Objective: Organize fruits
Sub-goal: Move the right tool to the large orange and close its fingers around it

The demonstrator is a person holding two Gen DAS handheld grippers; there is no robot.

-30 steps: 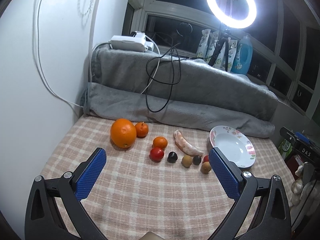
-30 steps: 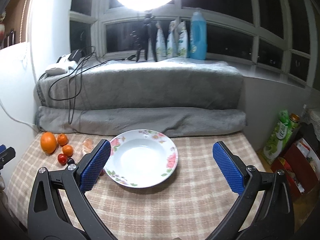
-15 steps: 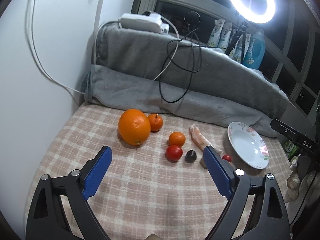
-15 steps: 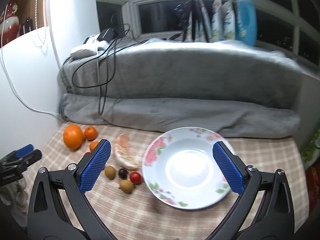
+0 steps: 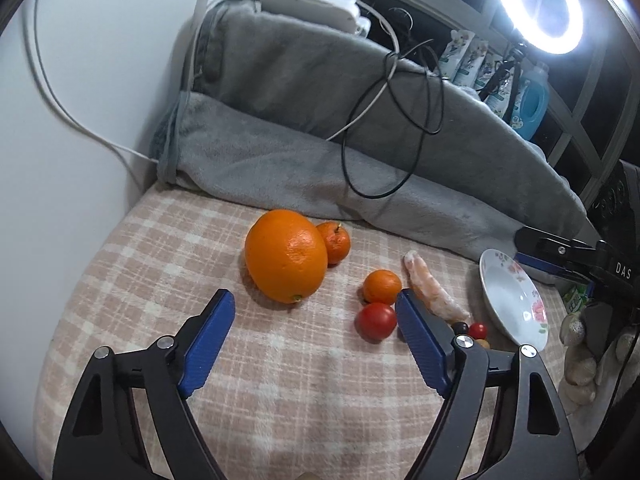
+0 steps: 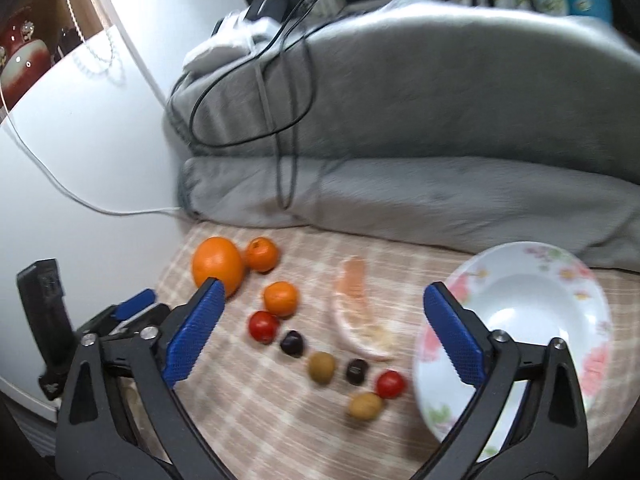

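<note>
Fruit all off the plate point(image 6: 520, 280), both grippers spread and holding nothing
Left gripper point(image 5: 316, 320) faces the big orange point(image 5: 285, 255), farthest from the plate; closing on such a round, wide fruit could roll it into the touching mandarin point(image 5: 334, 241)

**Fruit and a plate sitting on the checked cloth**

I am looking at a pink checked tabletop point(image 5: 304, 392) carrying a big orange point(image 5: 285, 255) touching a mandarin point(image 5: 334, 241), a smaller mandarin point(image 6: 281, 298), tomatoes, dark and tan small fruits, a peeled segment point(image 6: 356, 312) and a flowered plate point(image 6: 560, 280).
</note>
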